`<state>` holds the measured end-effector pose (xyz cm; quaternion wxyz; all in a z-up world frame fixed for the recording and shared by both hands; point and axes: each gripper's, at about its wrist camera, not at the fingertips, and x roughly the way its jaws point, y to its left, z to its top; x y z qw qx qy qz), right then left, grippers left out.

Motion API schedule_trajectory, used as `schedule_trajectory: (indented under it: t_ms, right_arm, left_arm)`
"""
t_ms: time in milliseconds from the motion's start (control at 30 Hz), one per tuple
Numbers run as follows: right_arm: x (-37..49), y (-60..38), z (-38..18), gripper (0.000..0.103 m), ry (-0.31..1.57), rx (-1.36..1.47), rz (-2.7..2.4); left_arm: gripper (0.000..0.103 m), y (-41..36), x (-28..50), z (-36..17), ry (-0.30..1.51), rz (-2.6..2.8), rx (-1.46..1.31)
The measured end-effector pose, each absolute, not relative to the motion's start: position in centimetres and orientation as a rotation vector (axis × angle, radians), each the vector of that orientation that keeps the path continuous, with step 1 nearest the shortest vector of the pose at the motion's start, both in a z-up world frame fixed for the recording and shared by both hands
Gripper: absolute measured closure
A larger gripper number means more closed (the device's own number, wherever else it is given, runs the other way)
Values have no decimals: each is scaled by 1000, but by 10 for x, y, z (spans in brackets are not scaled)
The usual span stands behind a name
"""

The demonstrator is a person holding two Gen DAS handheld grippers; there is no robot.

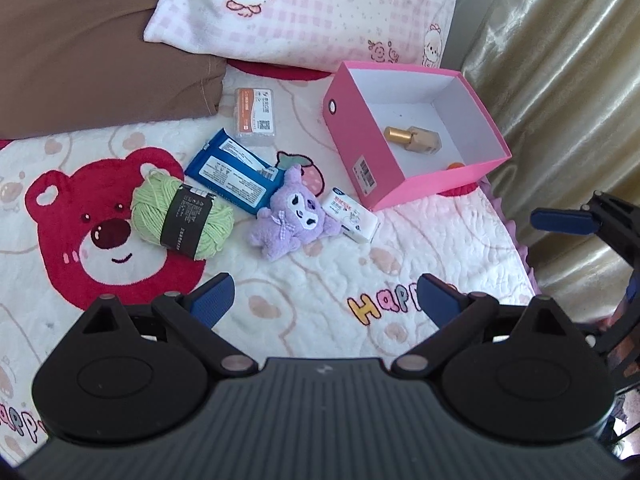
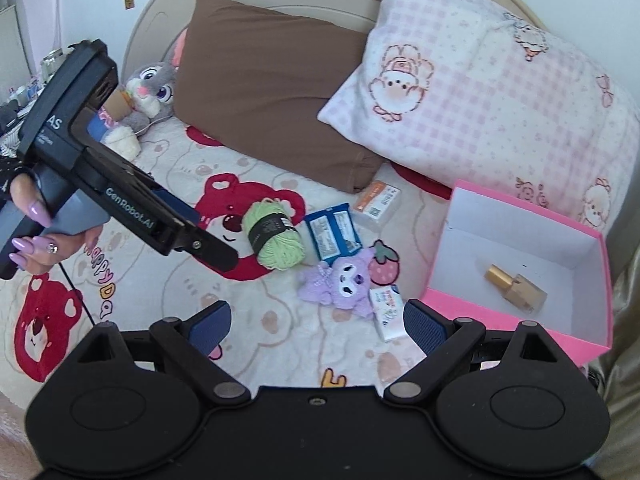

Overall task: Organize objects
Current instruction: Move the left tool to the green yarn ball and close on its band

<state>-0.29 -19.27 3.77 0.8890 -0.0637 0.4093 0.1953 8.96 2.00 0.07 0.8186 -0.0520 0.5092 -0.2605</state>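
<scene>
Both tongs spread, empty, above bed w/ bear-print blanket (image 1: 320,280). Pink cardboard box (image 1: 372,152) holds gold bottle (image 1: 412,140); purple plush toy (image 1: 292,212) lies beside it. Only right-wrist view shows hand w/ lilac nails (image 2: 36,236), grey bunny plush (image 2: 150,88).

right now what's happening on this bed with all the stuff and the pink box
A person is tidying small things on the bed with a gripper in each hand. Both the left gripper and the right gripper are open and empty, above the blanket. The yarn, plush toy and packets lie loose beside the pink box, which holds a gold bottle.
</scene>
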Motion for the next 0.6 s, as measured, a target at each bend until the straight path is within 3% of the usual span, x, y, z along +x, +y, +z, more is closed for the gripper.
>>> schedule_trajectory:
  t_ms: [267,600]
  right_arm:
    - [41,-164,3,8,819,-91,569]
    - [102,-117,-61,8,804,-142,721]
  left_arm:
    - [5,48,117,-8,995,-507,-127]
    - [5,85,154,-78,1011,-382,-213]
